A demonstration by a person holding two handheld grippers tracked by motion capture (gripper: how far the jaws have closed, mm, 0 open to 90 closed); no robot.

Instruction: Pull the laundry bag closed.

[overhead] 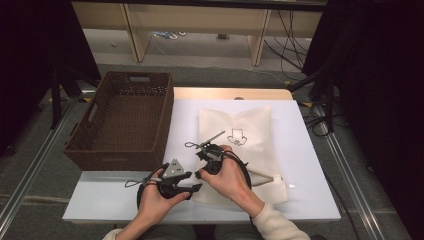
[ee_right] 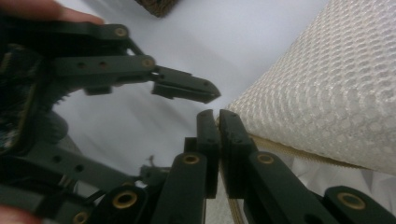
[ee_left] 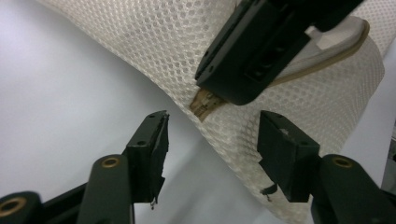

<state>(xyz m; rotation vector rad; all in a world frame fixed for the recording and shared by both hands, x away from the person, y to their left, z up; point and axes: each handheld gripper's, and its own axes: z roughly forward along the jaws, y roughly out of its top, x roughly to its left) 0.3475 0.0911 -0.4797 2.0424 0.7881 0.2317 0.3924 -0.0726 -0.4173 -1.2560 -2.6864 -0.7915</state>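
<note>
High view: a cream mesh laundry bag lies at the centre of the white table, with a brown wicker basket to its upper left. Both hands meet at the bag's lower-left edge.

Left gripper view: the left gripper stands released, its jaws straddling the bag's edge without pressing it.

Right gripper view: the right gripper, at lower centre, is clenched on the bag's tan-trimmed edge.
</note>
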